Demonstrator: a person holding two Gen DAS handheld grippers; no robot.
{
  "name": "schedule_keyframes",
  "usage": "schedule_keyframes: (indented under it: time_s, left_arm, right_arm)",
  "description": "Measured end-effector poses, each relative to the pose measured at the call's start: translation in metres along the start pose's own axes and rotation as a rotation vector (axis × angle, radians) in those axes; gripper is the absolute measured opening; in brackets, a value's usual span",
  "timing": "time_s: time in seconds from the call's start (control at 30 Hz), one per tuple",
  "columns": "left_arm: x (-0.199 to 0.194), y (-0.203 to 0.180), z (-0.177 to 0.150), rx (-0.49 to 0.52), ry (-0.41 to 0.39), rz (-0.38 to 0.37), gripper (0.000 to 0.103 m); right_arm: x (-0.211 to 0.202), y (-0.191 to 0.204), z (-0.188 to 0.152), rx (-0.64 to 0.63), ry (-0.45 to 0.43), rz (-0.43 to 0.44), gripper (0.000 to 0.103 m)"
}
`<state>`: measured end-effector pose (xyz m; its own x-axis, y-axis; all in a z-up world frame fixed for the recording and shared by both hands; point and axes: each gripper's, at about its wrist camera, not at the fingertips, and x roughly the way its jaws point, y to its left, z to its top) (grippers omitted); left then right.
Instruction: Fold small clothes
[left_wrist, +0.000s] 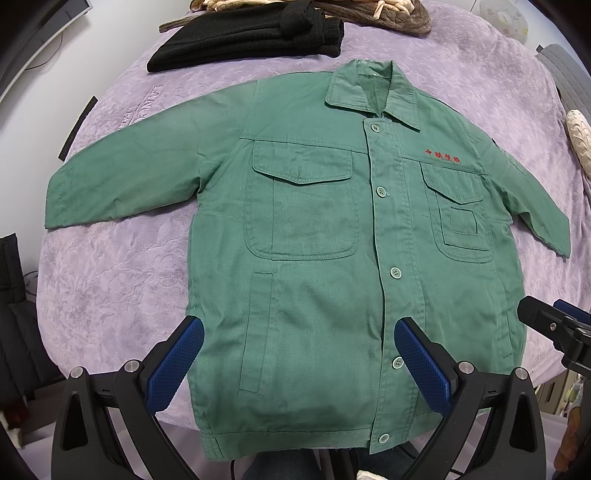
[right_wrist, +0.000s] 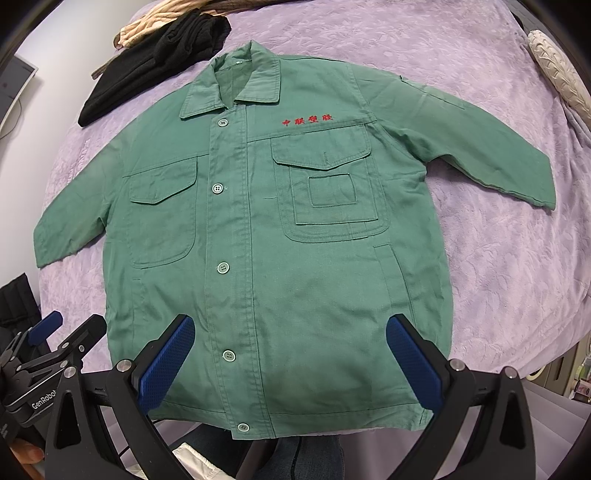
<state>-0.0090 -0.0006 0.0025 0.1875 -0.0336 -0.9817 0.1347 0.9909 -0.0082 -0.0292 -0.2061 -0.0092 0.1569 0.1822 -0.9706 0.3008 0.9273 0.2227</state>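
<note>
Jacket (left_wrist: 317, 258), green, buttoned, lies flat and face up on the purple blanket (left_wrist: 110, 280), collar (left_wrist: 373, 92) pointing away from the cameras and both sleeves spread outward. Red embroidered characters (right_wrist: 307, 120) sit above the flap pocket (right_wrist: 332, 184) on the side of the right gripper; a second flap pocket (left_wrist: 303, 206) occupies the other chest panel. Five pale buttons run down the placket, the lowest button (left_wrist: 384, 438) at the hem.

Left gripper (left_wrist: 298, 363): jaws spread wide, holding nothing, blue pads (left_wrist: 173, 365) positioned above the lower part of the jacket on its own side. Right gripper (right_wrist: 290, 363): jaws equally wide apart, empty, blue pads (right_wrist: 413, 365) positioned above the lower part of the jacket. Contact between pads and fabric cannot be determined in either view.

Folded black garment (left_wrist: 251, 40) lies on the blanket beyond the collar, apart from the jacket, with beige and brown clothing (left_wrist: 369, 14) just behind it. A cream textured cushion (right_wrist: 557, 74) rests at the blanket edge near the far sleeve
</note>
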Motion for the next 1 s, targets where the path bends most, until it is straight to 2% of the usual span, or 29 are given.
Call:
schedule_keyframes:
  time_s: [0.7,0.87,0.9,1.0]
  left_arm:
    - [0.006,0.004,-0.001,-0.005,0.011,-0.003,0.103]
    - [0.010,0.010,0.000,-0.018,0.022,-0.010,0.103]
    - [0.011,0.011,0.001,-0.021,0.023,-0.012,0.103]
    - [0.012,0.015,0.002,-0.029,0.024,-0.021,0.103]
  right_arm:
    - [0.008,0.003,0.001,0.003,0.013,-0.011,0.103]
    - [0.012,0.005,0.001,0.003,0.043,-0.018,0.103]
    - [0.012,0.006,0.002,-0.004,0.019,-0.013,0.103]
    - [0.014,0.010,0.003,-0.008,0.024,-0.020,0.103]
